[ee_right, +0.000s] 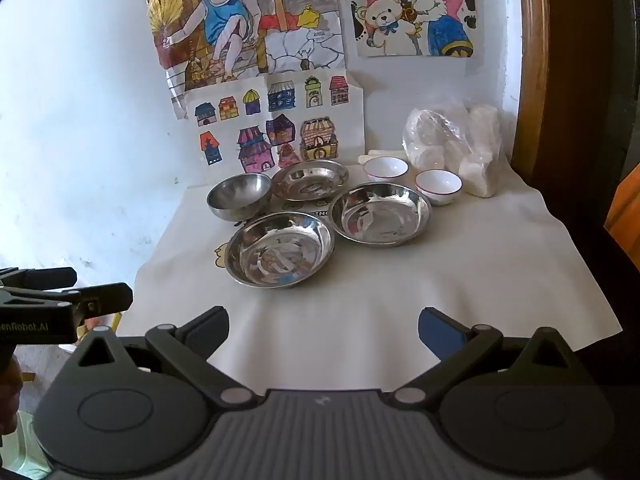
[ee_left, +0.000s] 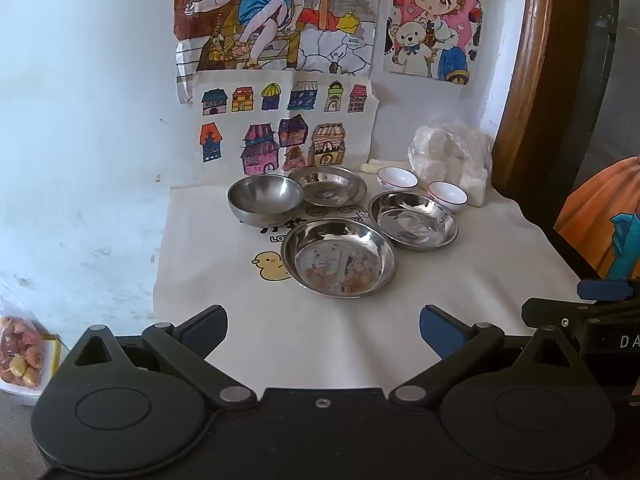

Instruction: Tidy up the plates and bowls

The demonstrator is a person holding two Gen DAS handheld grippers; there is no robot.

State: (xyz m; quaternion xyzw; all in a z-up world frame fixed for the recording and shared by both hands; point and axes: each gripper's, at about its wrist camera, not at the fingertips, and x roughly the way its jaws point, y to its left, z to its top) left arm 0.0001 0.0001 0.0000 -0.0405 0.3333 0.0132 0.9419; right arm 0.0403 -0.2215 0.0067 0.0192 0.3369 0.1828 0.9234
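Three steel plates stand on the white cloth: a near one [ee_left: 339, 257] [ee_right: 279, 255], a right one [ee_left: 413, 220] [ee_right: 381, 214] and a far one [ee_left: 327, 186] [ee_right: 310, 179]. A steel bowl [ee_left: 265, 199] [ee_right: 239, 196] sits at the left. Two small white bowls [ee_left: 397, 179] [ee_left: 447, 195] with red rims stand at the back right, also in the right wrist view [ee_right: 385, 169] [ee_right: 438, 186]. My left gripper [ee_left: 323, 330] is open and empty, short of the near plate. My right gripper [ee_right: 323, 330] is open and empty over the cloth's front.
A clear plastic bag [ee_left: 452, 160] [ee_right: 456, 148] of white items stands at the back right by a wooden frame [ee_left: 520, 80]. Drawings [ee_left: 280, 132] hang on the wall behind. A snack bag [ee_left: 20, 356] lies low at the left. The white cloth [ee_right: 440, 280] ends at the front and right.
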